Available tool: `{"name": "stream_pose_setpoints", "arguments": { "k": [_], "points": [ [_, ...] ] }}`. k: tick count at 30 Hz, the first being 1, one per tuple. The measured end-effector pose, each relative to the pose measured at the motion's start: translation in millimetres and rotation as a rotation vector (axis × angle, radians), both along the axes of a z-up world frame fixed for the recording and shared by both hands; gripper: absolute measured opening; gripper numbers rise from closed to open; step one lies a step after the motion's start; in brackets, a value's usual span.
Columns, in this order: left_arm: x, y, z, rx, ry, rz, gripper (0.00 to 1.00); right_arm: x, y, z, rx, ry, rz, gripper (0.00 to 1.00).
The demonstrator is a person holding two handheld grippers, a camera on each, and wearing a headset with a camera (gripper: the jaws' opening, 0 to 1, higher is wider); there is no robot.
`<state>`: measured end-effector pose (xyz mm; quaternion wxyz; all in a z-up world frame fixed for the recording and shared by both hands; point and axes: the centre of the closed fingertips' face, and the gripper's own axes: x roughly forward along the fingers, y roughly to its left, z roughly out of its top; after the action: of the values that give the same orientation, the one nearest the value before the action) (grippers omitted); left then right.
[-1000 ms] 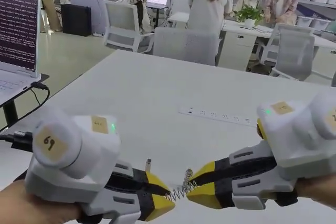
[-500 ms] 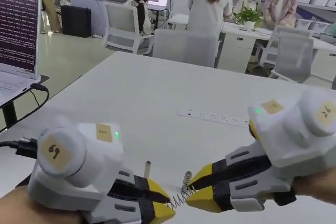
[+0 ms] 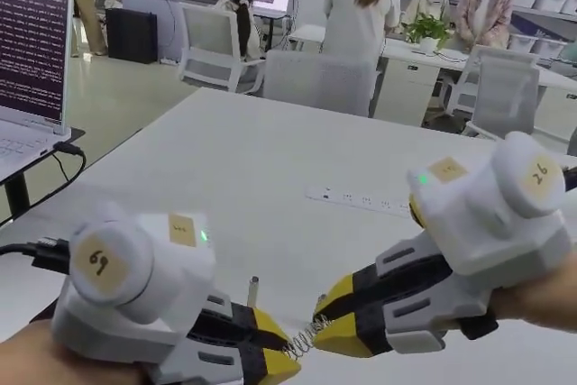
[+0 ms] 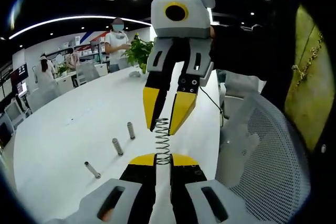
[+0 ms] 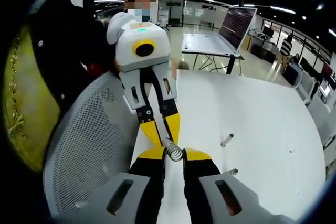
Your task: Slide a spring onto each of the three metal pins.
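jointly held: one spring between two grippers

a thin silver coil spring is held above the white table, stretched between both tips. one end is pinched by the nearly closed jaws of the left gripper, the other by the jaws of the right gripper. three short grey metal pins are seen standing in a row on the table, near the spring but apart from it.

Left tongs: white housing, yellow-black tips, label 69.
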<state>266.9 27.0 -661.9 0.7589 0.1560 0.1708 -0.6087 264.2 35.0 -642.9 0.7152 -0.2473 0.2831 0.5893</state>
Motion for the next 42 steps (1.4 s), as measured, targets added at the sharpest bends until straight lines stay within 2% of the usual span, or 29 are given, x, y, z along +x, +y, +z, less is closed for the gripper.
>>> {"name": "stream_pose_setpoints", "arguments": {
  "k": [19, 26, 34, 42],
  "points": [
    [1.1, -1.8, -4.1, 0.0, 0.001, -0.001, 0.01, -2.2, 6.8, 0.5, -0.083, 0.014, 0.077, 0.09],
    [1.1, -1.5, -3.1, -0.001, -0.009, -0.005, 0.01, -1.9, 5.2, -0.1, -0.121, 0.018, 0.1, 0.09],
    [0.9, -1.6, 0.2, -0.007, -0.022, -0.006, 0.01, -2.7, 6.2, -0.8, -0.137, 0.019, 0.113, 0.14],
    [1.5, -2.5, 3.0, -0.012, -0.034, -0.01, 0.0, -2.0, 1.2, -3.5, -0.151, 0.031, 0.117, 0.14]
  ]
}}
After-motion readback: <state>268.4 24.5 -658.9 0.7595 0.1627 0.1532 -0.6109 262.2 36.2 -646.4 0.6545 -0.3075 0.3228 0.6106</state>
